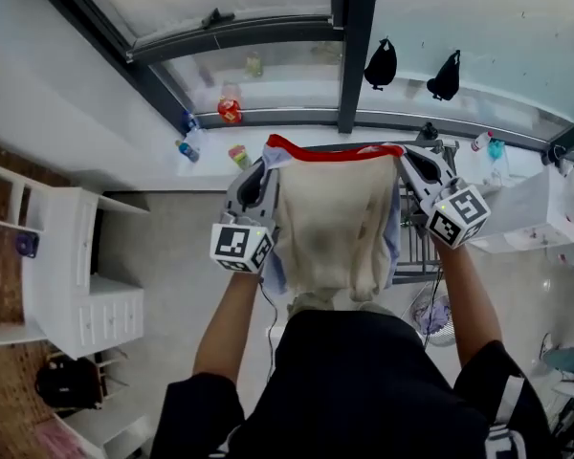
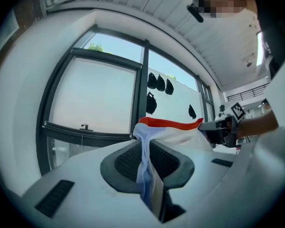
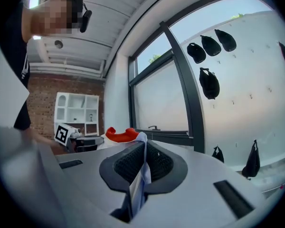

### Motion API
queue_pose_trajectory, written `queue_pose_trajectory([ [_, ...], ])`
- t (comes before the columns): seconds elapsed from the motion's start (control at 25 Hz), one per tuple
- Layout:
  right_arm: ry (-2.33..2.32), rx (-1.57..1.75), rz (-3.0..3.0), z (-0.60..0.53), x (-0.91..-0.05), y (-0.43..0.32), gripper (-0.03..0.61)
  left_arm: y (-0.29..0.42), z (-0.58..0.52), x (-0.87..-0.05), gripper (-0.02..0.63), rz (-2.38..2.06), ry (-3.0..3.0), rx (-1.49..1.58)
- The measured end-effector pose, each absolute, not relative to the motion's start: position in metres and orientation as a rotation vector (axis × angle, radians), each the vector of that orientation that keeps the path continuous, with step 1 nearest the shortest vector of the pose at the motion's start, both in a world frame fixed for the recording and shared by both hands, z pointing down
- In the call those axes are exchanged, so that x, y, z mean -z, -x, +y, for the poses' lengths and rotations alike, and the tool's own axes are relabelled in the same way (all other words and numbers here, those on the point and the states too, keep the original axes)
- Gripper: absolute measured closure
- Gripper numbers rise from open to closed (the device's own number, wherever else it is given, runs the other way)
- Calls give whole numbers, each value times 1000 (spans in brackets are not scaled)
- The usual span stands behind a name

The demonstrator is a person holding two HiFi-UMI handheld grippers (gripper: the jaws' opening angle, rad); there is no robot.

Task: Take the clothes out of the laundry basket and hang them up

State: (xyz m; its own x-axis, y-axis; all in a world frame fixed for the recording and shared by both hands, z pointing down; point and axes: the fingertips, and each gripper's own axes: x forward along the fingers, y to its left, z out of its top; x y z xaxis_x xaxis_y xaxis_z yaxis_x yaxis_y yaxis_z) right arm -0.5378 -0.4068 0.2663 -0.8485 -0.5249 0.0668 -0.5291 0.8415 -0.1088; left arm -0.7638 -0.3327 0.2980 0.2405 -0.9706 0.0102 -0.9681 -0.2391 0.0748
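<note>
The garment (image 1: pixel 335 223) hung spread between the left gripper (image 1: pixel 264 168) and the right gripper (image 1: pixel 404 159), each shut tight on one end of its red waistband, the long axis running side to side above the rack (image 1: pixel 416 251).

Head view down; gripper views level; share garment (image 1: pixel 335 218)

Left tongs (image 1: pixel 266 168), right tongs (image 1: pixel 403 159), both clenched.
</note>
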Motion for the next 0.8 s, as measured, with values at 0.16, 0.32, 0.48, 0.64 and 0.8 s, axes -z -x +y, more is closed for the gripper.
queue_pose_trajectory([
  [0.16, -888, -149, -2849, -439, -306, 547, 571, 772, -372, -337, 565, -1811, -2412, -31],
  [0.32, -912, -203, -2770, -467, -343, 557, 571, 782, -400, -380, 565, -1725, -2367, -127],
  [0.48, -962, -235, -2670, -499, -381, 563, 571, 785, -432, -423, 565, -1664, -2336, -206],
  [0.64, -995, -279, -2574, -524, -427, 567, 571, 787, -455, -465, 565, -1619, -2313, -293],
  [0.8, -1013, -349, -2500, -548, -469, 570, 571, 788, -468, -496, 564, -1579, -2324, -378],
])
